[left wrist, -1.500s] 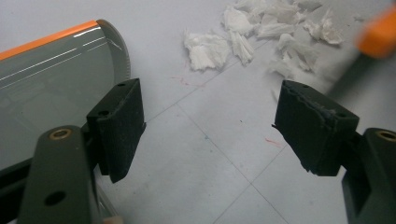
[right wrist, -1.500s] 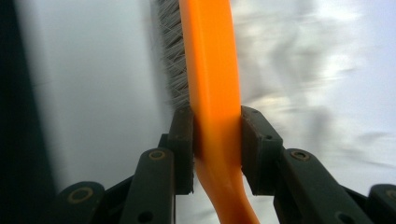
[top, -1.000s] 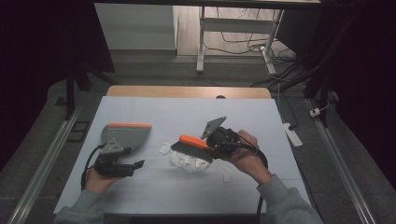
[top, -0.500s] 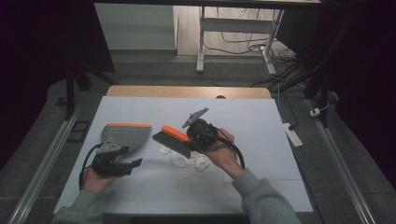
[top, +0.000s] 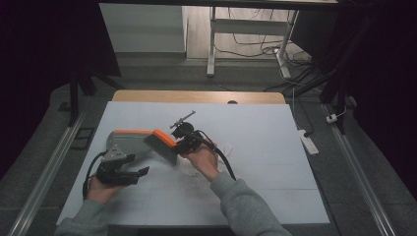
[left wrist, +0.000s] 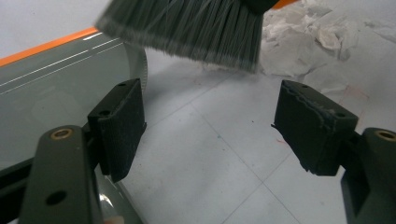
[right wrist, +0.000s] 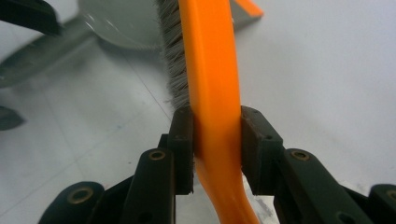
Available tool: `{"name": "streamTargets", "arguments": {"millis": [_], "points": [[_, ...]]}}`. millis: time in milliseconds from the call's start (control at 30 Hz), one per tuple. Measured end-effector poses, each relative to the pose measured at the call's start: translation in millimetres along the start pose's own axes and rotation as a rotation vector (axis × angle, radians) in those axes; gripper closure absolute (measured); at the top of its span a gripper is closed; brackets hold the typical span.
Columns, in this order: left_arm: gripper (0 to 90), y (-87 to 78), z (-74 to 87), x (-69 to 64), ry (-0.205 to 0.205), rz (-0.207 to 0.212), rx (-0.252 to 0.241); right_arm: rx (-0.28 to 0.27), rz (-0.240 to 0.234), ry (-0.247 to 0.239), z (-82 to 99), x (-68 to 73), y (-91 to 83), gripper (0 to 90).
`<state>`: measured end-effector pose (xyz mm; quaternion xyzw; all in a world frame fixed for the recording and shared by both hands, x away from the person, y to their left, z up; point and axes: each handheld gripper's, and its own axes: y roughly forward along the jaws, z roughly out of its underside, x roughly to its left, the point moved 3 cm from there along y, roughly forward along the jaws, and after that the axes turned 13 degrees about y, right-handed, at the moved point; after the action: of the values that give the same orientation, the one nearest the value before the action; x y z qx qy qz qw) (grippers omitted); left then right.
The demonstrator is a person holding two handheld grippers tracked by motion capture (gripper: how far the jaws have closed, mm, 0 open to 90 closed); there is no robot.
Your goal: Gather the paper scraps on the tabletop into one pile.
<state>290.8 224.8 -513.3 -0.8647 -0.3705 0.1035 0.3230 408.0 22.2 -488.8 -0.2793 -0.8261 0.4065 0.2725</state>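
A hand brush [top: 162,144] with an orange back and grey bristles hangs tilted just right of the grey, orange-edged dustpan [top: 129,140]. My right gripper [top: 178,142] is shut on the brush's orange handle [right wrist: 212,70], with both pads pressed against it [right wrist: 215,135]. The bristles [left wrist: 187,28] hover over the dustpan's mouth [left wrist: 46,84]. Crumpled white paper scraps [top: 189,168] lie under my right hand and behind the bristles [left wrist: 303,42]. My left gripper [top: 140,173] rests near the dustpan's near side, its jaws wide open with bare table between them [left wrist: 210,121].
A white sheet [top: 265,162] covers the table, whose wooden far edge [top: 196,96] shows. One more paper scrap [top: 226,147] lies to the right of my right hand. A white power strip [top: 308,140] lies on the floor off the right edge.
My right hand has carried the brush leftward and down, from over the paper scraps to the dustpan's right side. The left hand and dustpan have stayed put.
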Motion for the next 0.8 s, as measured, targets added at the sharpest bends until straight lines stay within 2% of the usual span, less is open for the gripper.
{"name": "streamTargets", "arguments": {"millis": [100,167,200,267,300,367,433,467,533,700,800], "points": [[25.6,0.9,-0.1,-0.6,0.004,0.002,0.003,0.011,0.07,0.004,2.7,-7.5,4.4,67.7],[25.6,0.7,-0.3,-1.0,0.005,0.002,0.003,0.013,0.073,0.048,5.9,-20.9,1.6,67.8],[25.6,0.5,-0.3,-1.0,0.005,0.002,0.002,0.013,0.073,0.048,5.9,-20.9,1.6,67.8],[25.6,0.7,-0.1,-0.6,0.004,0.002,0.003,-0.001,0.087,0.086,10.2,-35.5,-7.6,67.7],[25.6,1.0,-0.1,-0.7,0.004,0.001,0.005,-0.001,0.087,0.086,10.2,-35.5,-7.6,67.7],[25.6,1.4,-0.2,-1.3,0.006,0.003,0.008,-0.023,0.098,0.09,14.3,-44.1,-21.5,67.7],[25.6,1.8,-0.4,-1.7,0.01,0.003,0.011,-0.035,0.095,0.091,14.6,-45.3,-27.6,67.7],[25.6,1.8,-0.4,-1.8,0.012,0.003,0.013,-0.071,0.087,0.088,13.5,-45.9,-42.5,67.7],[25.6,1.8,-0.4,-1.8,0.011,0.003,0.011,-0.096,0.09,0.074,12.4,-45.0,-53.5,67.7],[25.6,1.1,-0.1,-1.4,0.007,0.003,0.009,-0.128,0.091,0.047,12.8,-41.5,-73.6,67.6],[25.6,0.7,0.2,-0.5,0.007,0.001,0.008,-0.139,0.057,0.023,17.1,-36.4,-87.3,67.7]]}}
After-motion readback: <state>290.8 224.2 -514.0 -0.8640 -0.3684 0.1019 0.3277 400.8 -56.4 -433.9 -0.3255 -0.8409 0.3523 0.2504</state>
